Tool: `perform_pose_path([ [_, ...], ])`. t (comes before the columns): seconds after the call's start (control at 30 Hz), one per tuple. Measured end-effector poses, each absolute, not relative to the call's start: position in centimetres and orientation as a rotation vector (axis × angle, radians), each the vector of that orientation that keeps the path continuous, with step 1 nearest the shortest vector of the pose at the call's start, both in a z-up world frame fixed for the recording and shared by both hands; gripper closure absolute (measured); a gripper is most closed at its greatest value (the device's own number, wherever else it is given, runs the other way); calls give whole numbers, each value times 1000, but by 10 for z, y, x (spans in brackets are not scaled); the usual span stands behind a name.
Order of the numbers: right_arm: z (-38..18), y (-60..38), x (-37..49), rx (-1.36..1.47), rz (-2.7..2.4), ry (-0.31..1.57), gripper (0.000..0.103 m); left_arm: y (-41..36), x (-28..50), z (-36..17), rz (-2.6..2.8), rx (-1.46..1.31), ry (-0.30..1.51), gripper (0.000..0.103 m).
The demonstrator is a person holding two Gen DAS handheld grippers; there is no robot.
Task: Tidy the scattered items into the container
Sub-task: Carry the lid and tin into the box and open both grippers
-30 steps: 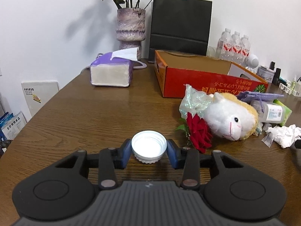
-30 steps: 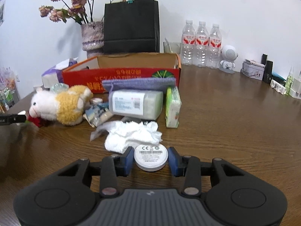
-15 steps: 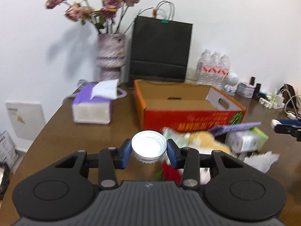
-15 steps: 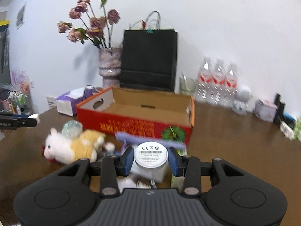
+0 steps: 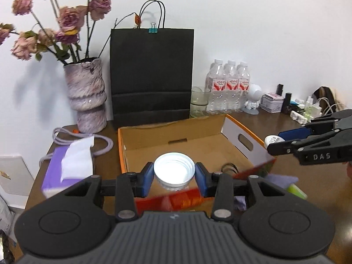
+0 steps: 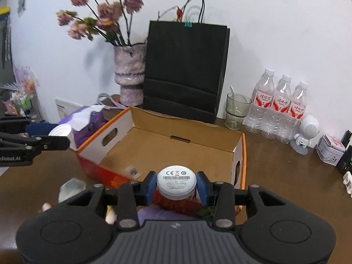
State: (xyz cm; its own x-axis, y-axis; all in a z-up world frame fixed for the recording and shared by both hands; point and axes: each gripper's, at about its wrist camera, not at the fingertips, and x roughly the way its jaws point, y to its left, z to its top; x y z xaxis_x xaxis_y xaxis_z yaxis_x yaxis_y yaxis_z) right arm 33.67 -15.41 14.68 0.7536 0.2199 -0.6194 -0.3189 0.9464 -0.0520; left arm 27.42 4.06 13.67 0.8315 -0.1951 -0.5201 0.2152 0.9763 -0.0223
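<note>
My left gripper (image 5: 174,176) has its jaws clamped on a white bottle cap (image 5: 174,169), open side toward the camera with the threads showing inside. In the left wrist view the cap hangs over the near wall of the cardboard box (image 5: 129,151), the open container with orange edges and a red printed outer face. The box sits on the brown wooden surface (image 5: 319,182), its bare floor at 12 o'clock from the cap.

My right gripper (image 6: 176,186) has its jaws clamped on a small round white disc (image 6: 176,181), its flat face printed with a barcode and small marks. In the right wrist view the disc hovers at the near edge of the same box, whose floor holds only a small dark scrap. From the left wrist view the right gripper comes in at 3 o'clock, just beside the box's right wall with its cut-out handle; from the right wrist view the left gripper with its cap enters at 9 o'clock, beside the other wall.

Behind the box, at 12 o'clock, a black paper bag (image 5: 151,74) stands against the wall. At 10 o'clock stands a mottled purple vase (image 5: 87,94) of dried roses, and at 9 o'clock lies a purple tissue pack (image 5: 66,167). At 1 o'clock are a glass (image 5: 199,104) and three water bottles (image 5: 228,88).

Under my right gripper, partly hidden and blurred, lie a purple cloth (image 6: 158,214) and part of a plush toy (image 6: 110,215).
</note>
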Motion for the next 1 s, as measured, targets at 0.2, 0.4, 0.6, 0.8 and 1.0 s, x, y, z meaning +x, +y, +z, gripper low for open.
perform_pose_path([
  [0.2, 130, -139, 384, -144, 255, 724, 65, 24, 336, 120, -154, 25, 623, 62],
  [0.4, 102, -123, 417, -159, 207, 776, 65, 8, 377, 92, -79, 5, 682, 62],
  [0.6, 78, -114, 434, -170, 169, 811, 65, -4, 393, 74, -20, 33, 716, 62],
  [0.8, 70, -116, 434, -167, 177, 830, 65, -10, 391, 64, -20, 56, 743, 62],
  [1.0, 61, -118, 432, -165, 203, 882, 48, -10, 392, 57, -24, 40, 804, 45],
])
